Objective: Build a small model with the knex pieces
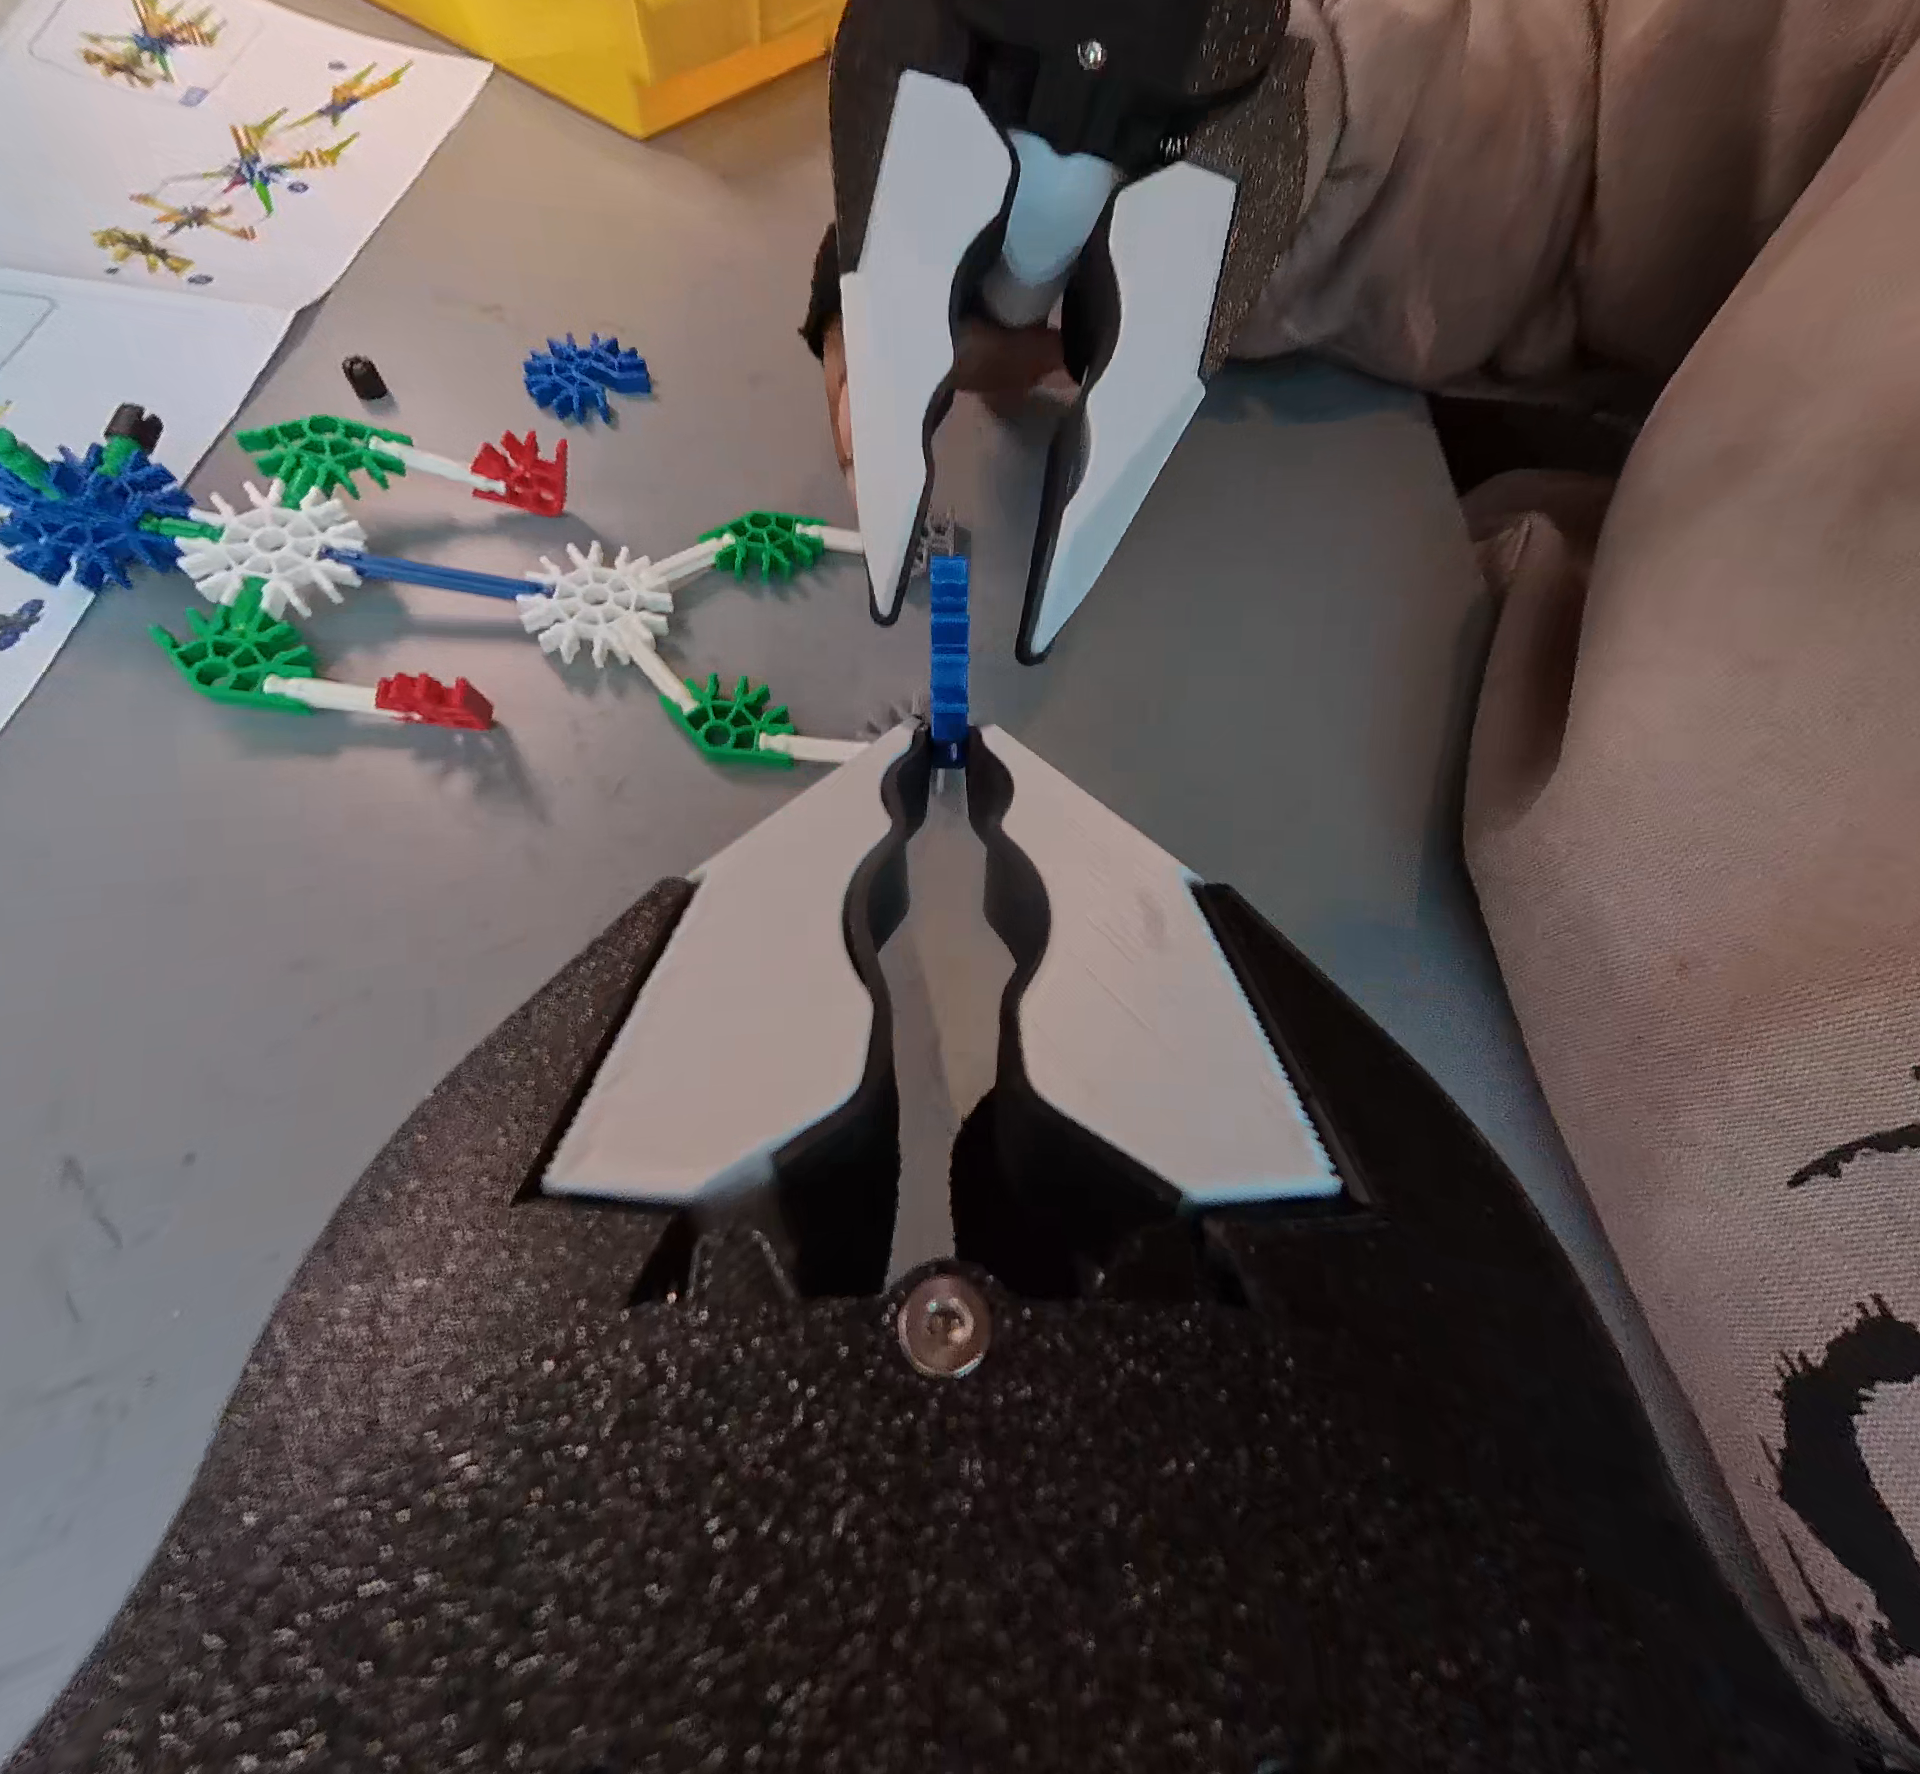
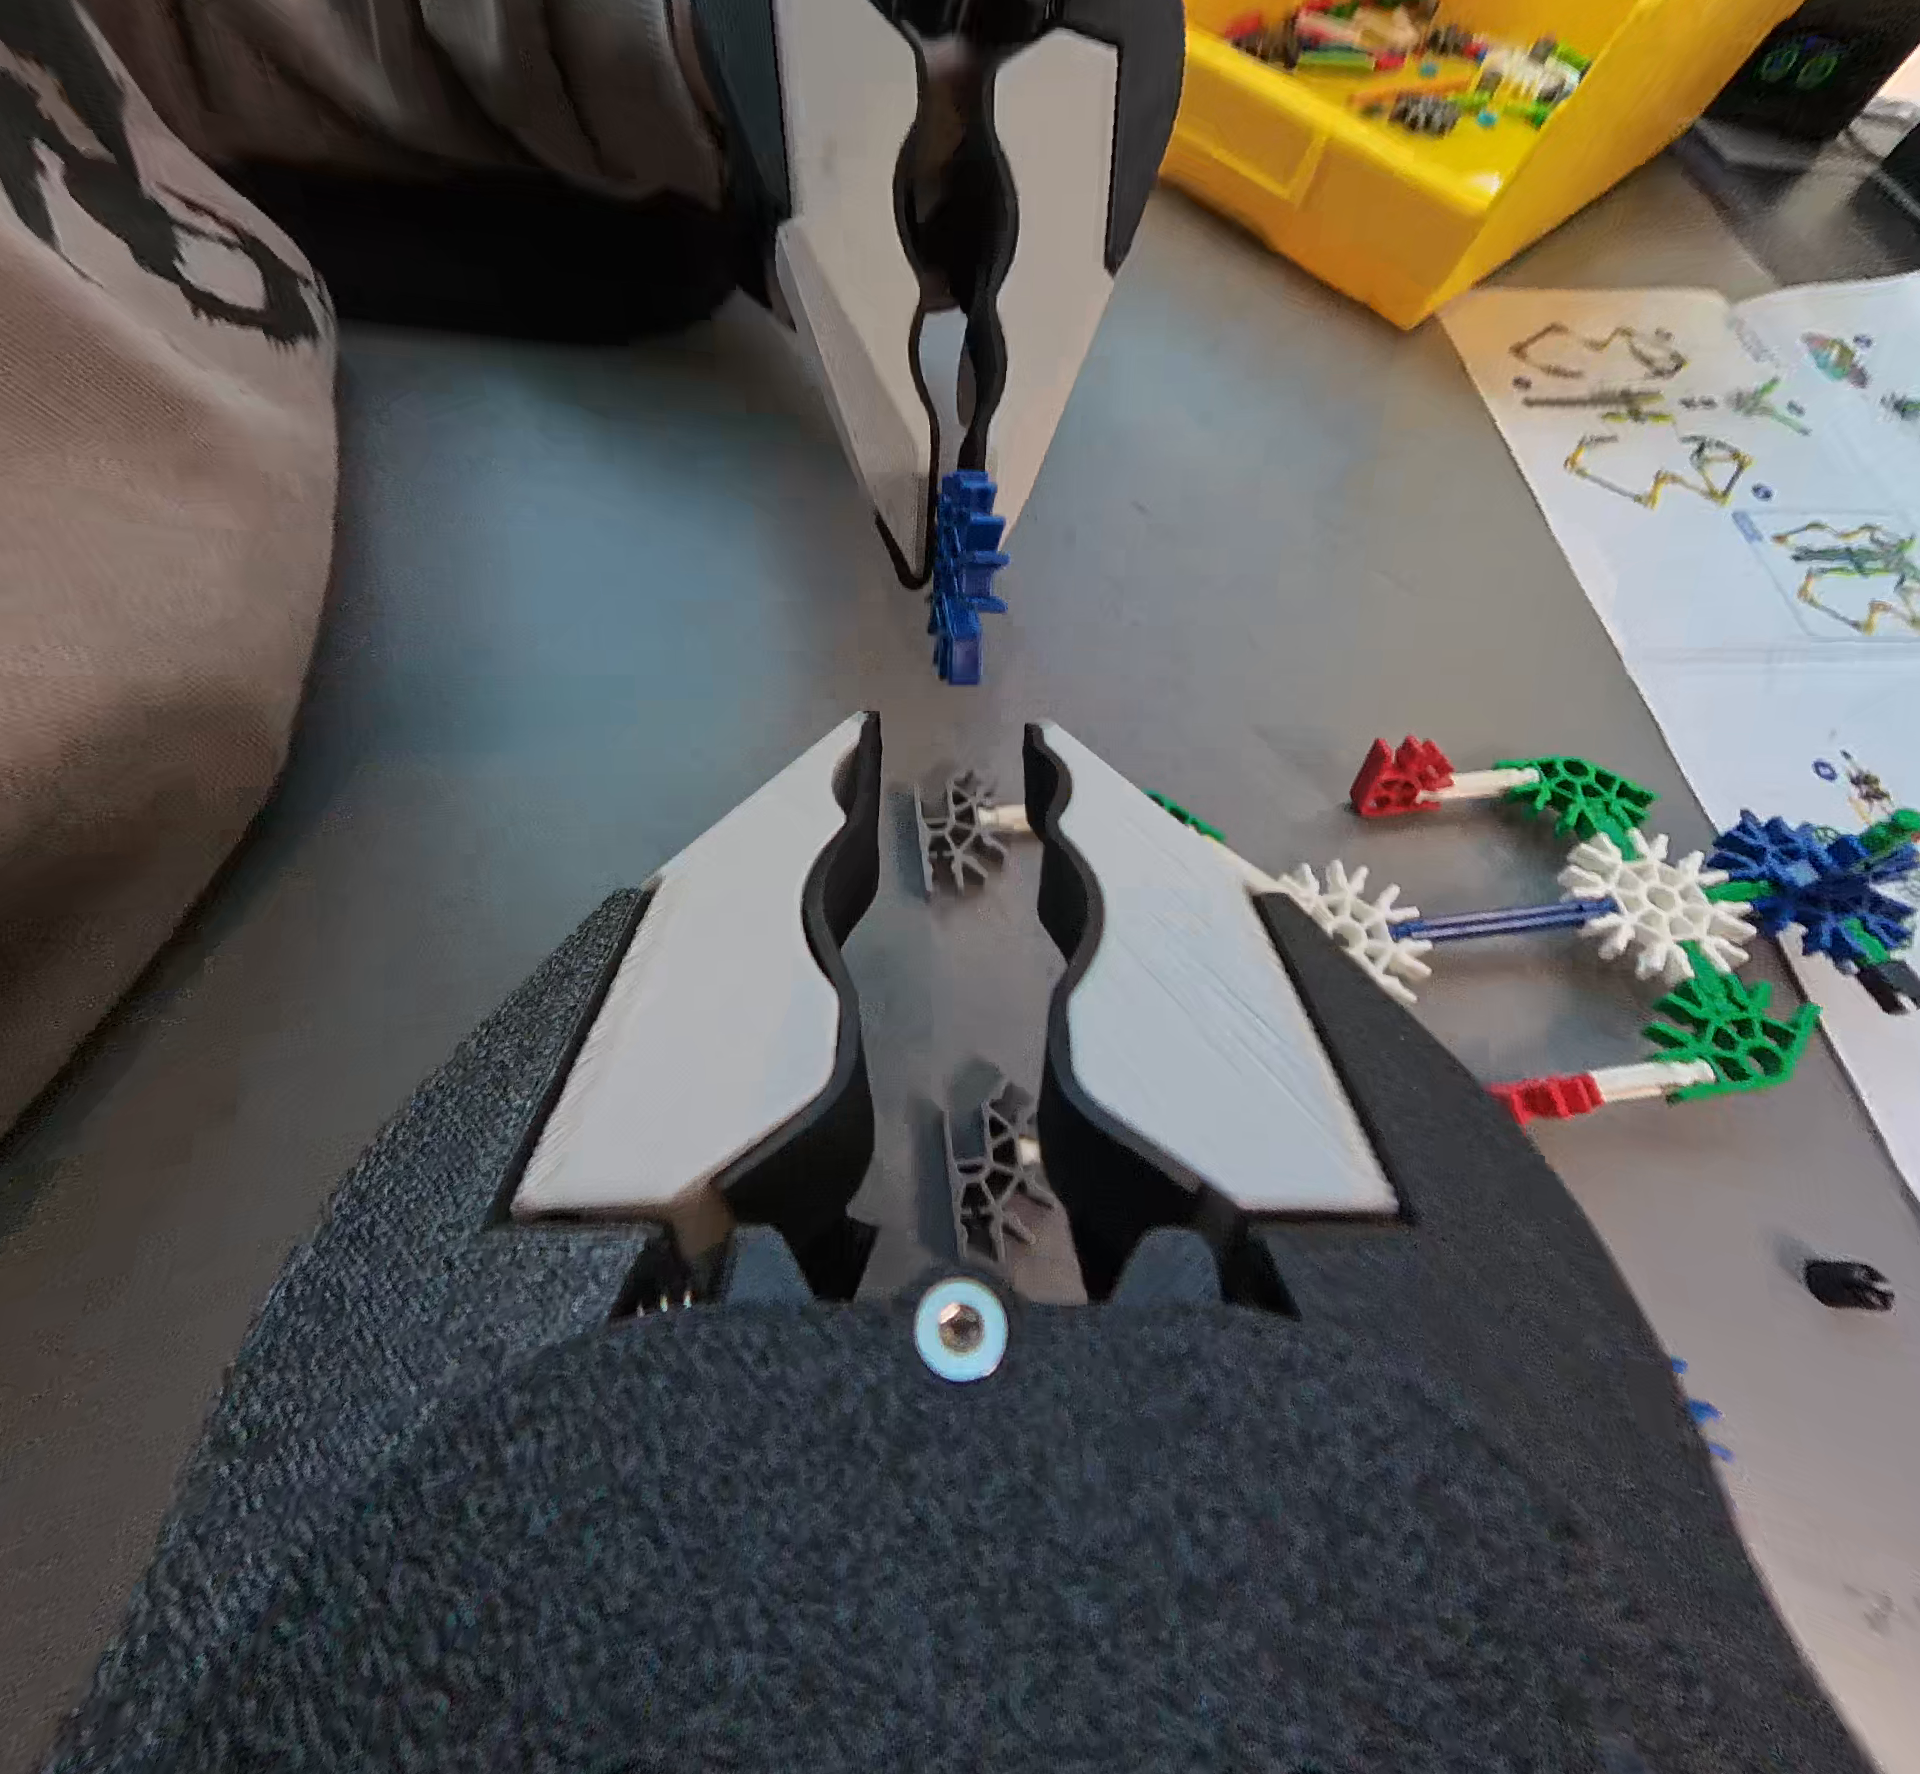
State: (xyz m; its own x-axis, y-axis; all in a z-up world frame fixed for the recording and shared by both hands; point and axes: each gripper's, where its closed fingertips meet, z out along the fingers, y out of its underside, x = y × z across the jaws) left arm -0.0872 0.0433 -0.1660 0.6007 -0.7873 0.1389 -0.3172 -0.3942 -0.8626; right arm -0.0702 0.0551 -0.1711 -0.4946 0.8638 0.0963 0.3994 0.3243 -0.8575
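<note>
- The yellow bin [image 2: 1455,166] at the desk's [image 1: 312,997] far edge holds a jumble of small, many-coloured plastic rods and connectors.
- Printed instruction sheets [image 1: 187,145] lie flat beside the bin.
- A flat model [image 1: 436,581] of white snowflake hubs, green fan pieces, red ends and a blue rod rests on the grey desk; a loose blue connector [image 1: 587,377] lies near it.
- The left gripper [image 1: 948,748] is clamped narrow on a toothed blue connector piece [image 1: 949,644], held upright above the desk.
- The right gripper [image 2: 951,737] is spread wide and empty, over two grey fan connectors [image 2: 961,836].
- A beige sleeve [image 1: 1558,166] crowds the right.
</note>
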